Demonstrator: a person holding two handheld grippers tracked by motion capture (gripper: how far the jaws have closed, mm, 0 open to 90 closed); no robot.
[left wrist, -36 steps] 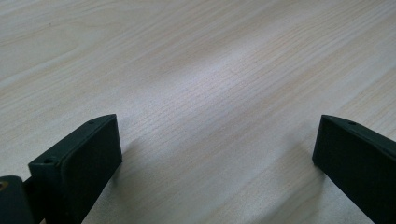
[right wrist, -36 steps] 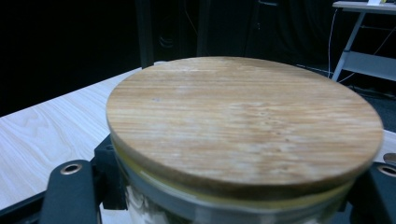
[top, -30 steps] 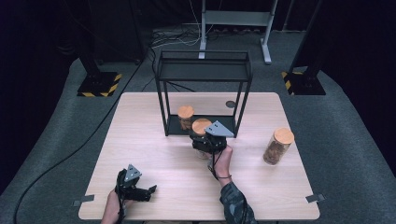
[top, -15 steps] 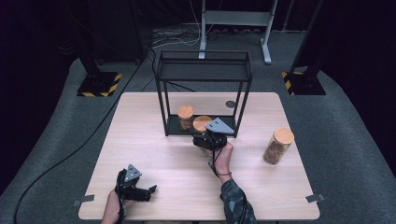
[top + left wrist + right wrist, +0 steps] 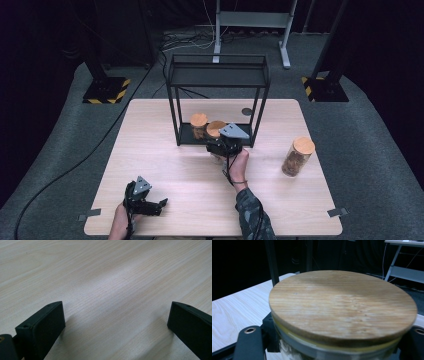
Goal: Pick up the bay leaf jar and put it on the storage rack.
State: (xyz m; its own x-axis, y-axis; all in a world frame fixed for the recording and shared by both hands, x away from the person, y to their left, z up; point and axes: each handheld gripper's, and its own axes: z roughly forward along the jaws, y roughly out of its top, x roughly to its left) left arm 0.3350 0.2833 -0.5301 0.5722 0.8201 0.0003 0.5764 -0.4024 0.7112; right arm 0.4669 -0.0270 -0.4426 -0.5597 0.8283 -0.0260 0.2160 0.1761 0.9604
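Right now the right tool [image 5: 220, 146] is clamped around a wooden-lidded jar [image 5: 342, 307] at the front edge of the black rack [image 5: 218, 75]; the left tool [image 5: 112, 325] rests wide open and empty on the surface [image 5: 165, 165].

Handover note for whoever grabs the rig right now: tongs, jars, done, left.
Right tongs: shut on a wood-lidded jar, at the front edge of the black wire shelf, jar lid level.
Left tongs: open, nothing between them, resting low over the table at its near left corner.
Jars: one already on the shelf's bottom tier; one in the right tongs; a third jar stands on the table at the right.
Done: one jar shelved.
Left, as it looks: seat the held jar beside the first, release, then likely fetch the third.
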